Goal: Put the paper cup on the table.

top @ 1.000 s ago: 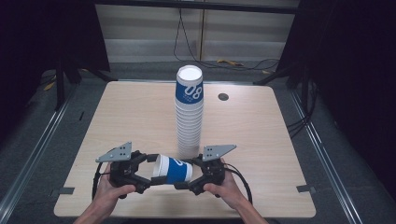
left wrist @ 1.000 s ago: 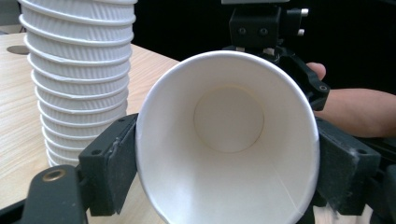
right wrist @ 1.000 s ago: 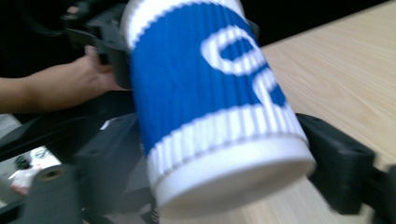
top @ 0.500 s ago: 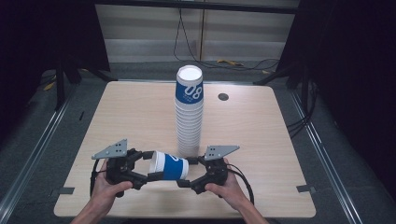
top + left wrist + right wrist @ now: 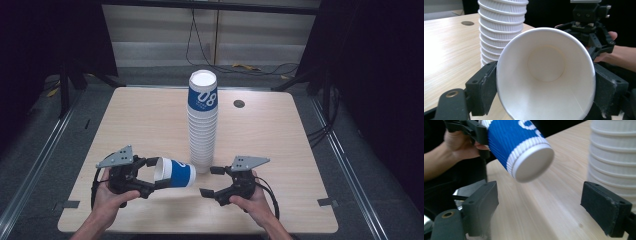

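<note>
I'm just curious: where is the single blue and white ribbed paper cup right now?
The blue and white ribbed paper cup lies sideways, clamped at its rim in the left gripper, above the near-left part of the table, just left of the tall cup stack.

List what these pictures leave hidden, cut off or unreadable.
- Stack: its top is cut off by the left gripper view's upper edge; its right side by the right gripper view's edge.
- Cup: the left gripper view shows its inside, so the print is hidden.
- Cup print: cropped in the right gripper view, too small in the high view.
</note>
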A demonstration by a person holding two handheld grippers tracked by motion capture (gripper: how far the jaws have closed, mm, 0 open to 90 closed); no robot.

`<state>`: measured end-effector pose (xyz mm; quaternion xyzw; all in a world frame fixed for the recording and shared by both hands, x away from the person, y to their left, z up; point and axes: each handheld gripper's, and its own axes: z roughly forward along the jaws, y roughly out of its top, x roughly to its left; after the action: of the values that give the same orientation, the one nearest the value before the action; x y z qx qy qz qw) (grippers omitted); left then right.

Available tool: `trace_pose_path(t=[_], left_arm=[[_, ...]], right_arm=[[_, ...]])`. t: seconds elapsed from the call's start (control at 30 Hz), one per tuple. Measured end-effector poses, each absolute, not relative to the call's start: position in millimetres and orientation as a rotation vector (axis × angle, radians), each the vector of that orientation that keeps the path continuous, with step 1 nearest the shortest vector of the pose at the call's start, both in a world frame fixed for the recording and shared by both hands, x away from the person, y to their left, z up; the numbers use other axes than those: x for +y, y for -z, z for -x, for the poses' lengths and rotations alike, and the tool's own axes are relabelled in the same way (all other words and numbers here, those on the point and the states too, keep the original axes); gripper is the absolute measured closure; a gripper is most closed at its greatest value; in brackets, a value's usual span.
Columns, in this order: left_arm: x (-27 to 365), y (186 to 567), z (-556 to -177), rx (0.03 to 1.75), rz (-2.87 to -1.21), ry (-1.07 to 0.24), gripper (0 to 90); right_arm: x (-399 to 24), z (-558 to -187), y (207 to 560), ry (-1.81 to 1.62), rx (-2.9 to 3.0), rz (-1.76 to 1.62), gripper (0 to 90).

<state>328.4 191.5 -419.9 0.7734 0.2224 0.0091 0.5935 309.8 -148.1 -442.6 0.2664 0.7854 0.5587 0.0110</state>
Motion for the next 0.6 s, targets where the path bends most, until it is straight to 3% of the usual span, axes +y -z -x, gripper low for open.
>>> trace_pose_path(t=[0.6], left_arm=[[221.4, 411.9, -339.4, 0.653, -1.864, -0.112, 17.6]], right_arm=[[-186.4, -291.0, 443.1, -1.605, 2.387, -0.973, 15.9]])
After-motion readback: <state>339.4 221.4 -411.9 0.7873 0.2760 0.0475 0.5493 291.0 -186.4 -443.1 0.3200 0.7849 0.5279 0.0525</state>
